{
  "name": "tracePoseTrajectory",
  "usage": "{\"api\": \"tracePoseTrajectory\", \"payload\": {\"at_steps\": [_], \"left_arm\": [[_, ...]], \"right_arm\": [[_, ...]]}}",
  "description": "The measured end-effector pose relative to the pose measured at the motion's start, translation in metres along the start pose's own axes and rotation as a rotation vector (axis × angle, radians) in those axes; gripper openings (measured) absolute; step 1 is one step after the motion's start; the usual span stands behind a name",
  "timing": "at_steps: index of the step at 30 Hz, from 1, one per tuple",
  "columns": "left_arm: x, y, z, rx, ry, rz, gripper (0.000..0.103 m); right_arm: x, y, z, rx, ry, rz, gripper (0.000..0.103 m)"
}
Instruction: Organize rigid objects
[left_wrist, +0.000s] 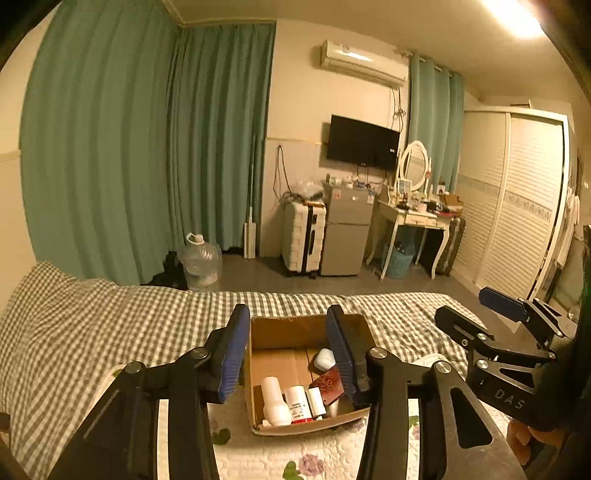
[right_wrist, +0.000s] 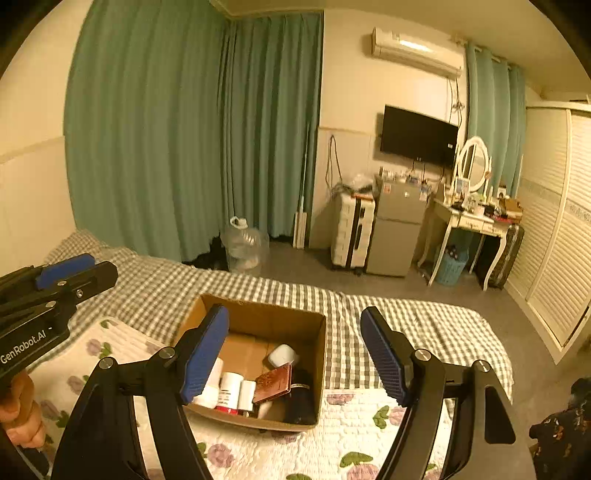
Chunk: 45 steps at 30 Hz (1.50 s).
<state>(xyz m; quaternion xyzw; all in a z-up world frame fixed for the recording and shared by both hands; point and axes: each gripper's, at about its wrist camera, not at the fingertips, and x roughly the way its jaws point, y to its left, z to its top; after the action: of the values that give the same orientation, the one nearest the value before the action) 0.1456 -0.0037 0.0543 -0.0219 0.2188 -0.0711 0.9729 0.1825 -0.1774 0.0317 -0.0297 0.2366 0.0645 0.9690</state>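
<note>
We find the left gripper (left_wrist: 288, 350) and right gripper (right_wrist: 295, 354) both spread and empty above the bed, the cardboard box (right_wrist: 258, 314) ahead between their fingers, its white bottles (right_wrist: 231, 391) and brown wallet (right_wrist: 273, 382) packed inside, apparently sorted.

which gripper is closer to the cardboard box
Left, though only slightly. The left gripper hovers open directly over the cardboard box; the right gripper, also open, sits off toward the box's right edge.
</note>
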Motion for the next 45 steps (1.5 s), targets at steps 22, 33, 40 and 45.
{"api": "tracePoseTrajectory", "payload": {"at_steps": [22,33,40,45], "left_arm": [[-0.082,-0.022,-0.065,0.031,-0.029,0.05,0.062],[-0.069,-0.012,-0.097,-0.046,-0.006,0.044,0.062],[-0.068,-0.015,-0.096,-0.034,-0.004,0.05,0.062],[-0.071,-0.017,-0.094,-0.046,-0.015,0.028,0.062]], "right_arm": [[-0.137,0.026,-0.051,0.028,-0.138,0.058,0.077],[-0.13,0.025,-0.078,0.065,-0.094,0.037,0.085],[-0.122,0.015,-0.085,0.098,-0.067,0.03,0.085],[-0.117,0.014,-0.091,0.105,-0.044,0.019,0.085]]}}
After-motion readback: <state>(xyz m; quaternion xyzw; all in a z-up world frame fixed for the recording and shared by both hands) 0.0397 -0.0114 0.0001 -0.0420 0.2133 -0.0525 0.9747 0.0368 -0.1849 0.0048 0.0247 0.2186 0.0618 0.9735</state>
